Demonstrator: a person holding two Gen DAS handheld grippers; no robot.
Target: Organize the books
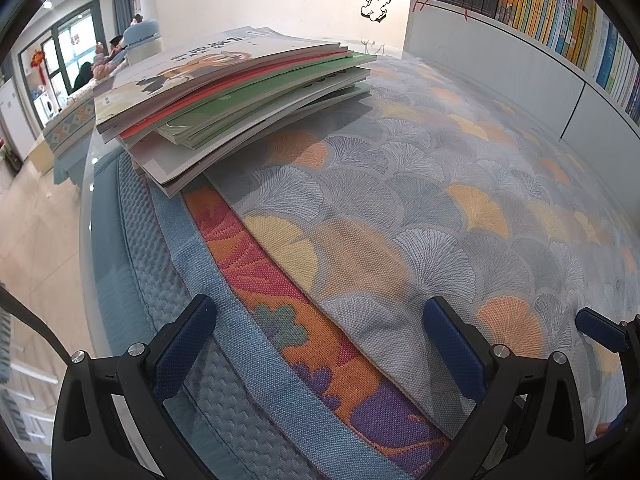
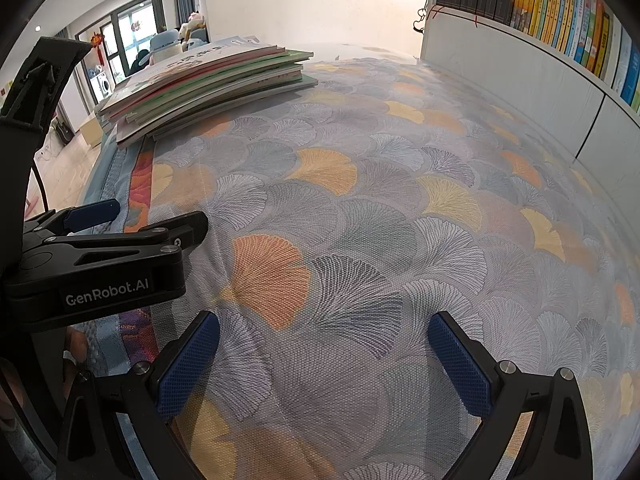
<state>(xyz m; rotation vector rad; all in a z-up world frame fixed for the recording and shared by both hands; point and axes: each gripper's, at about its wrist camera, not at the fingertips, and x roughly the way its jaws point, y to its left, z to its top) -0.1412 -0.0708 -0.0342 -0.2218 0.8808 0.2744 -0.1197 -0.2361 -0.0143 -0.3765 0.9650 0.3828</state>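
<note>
Two grippers, both with jaws spread wide and holding nothing, hover low over a bed covered by a fan-patterned bedspread (image 2: 360, 208) in grey, orange and yellow. Left gripper (image 1: 316, 344): its blue-padded fingers (image 1: 180, 354) frame the left edge of the bed, where the bedspread ends over a strip of orange, red and purple cloth (image 1: 320, 344) and a quilted blue mattress border (image 1: 168, 280). Right gripper (image 2: 324, 364): its fingers (image 2: 188, 364) frame a plain stretch of bedspread nearer the middle of the bed; the left gripper appears at the left of this view, side on, just beside it, and one blue tip of the right gripper shows at the right edge of the left view. Stack of books (image 1: 224, 92): several thin paperbacks lie flat and loosely fanned at the far left corner of the bed, well apart from both grippers; the top cover carries a cartoon picture, and red, green and white covers show beneath it. Bookshelf (image 2: 560, 16): runs along the right side of the bed, filled with upright dark, yellow and blue spines. Wall (image 2: 260, 12): behind the bed, bearing cloud and bird stickers and the lettering "Life is Sweet".
</note>
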